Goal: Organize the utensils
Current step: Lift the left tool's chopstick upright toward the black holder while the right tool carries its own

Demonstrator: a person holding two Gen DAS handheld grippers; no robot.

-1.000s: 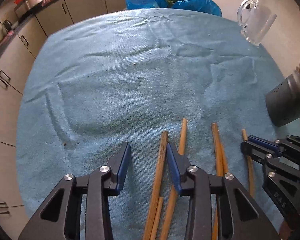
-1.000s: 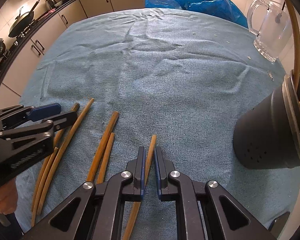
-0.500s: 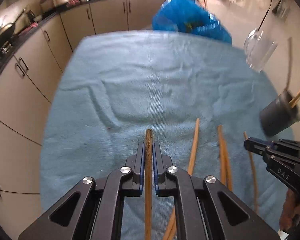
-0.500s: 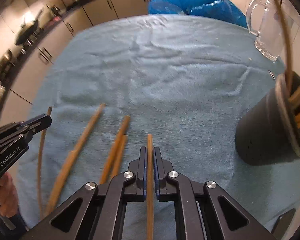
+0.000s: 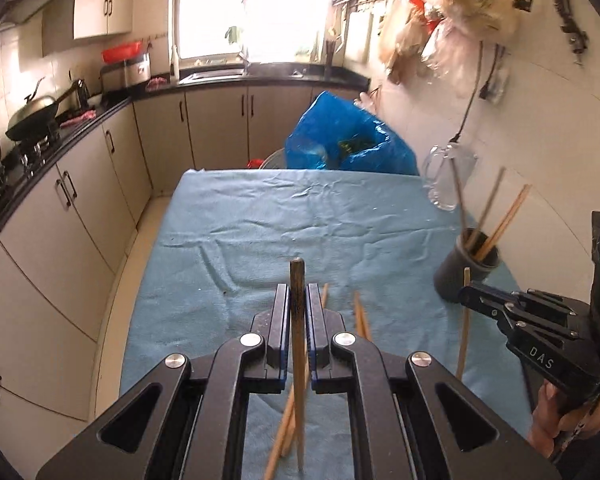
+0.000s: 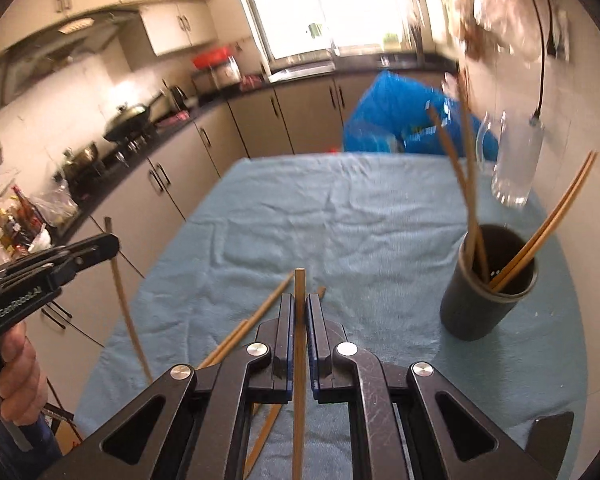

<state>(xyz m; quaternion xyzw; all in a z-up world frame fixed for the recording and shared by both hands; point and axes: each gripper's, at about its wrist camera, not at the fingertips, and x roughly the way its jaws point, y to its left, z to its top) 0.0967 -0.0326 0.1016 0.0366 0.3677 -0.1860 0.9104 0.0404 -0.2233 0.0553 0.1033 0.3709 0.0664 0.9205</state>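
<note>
Left gripper (image 5: 298, 300) clamped on dark chopstick (image 5: 299, 332), jaws narrow against its sides, stick running up the view's centre line, tip poking out past the pads, lower end trailing toward 6 o'clock. Raised clear of blue cloth (image 5: 260, 232). Right gripper (image 6: 299, 312) likewise pinched on pale chopstick (image 6: 299, 360), jaws narrow, tip just beyond the pads, shaft hanging toward 6 o'clock. Loose chopsticks (image 6: 256, 316) flat on cloth at 10 o'clock from right gripper, partly hidden behind the fingers; more visible in left view just behind the left jaws (image 5: 360, 312). Dark cup (image 6: 488, 280) upright on cloth at 3 o'clock in right view, several chopsticks leaning inside, fanned toward 12 and 1 o'clock. Same cup at 3 o'clock in left view, right gripper just below it. Glass mug (image 6: 516, 160) beyond the cup at 1 o'clock, blurred. Blue bag (image 5: 348, 140) at far end of cloth, 12 o'clock. Left gripper seen side-on at 9 o'clock in right view, its stick slanting down below it.
</note>
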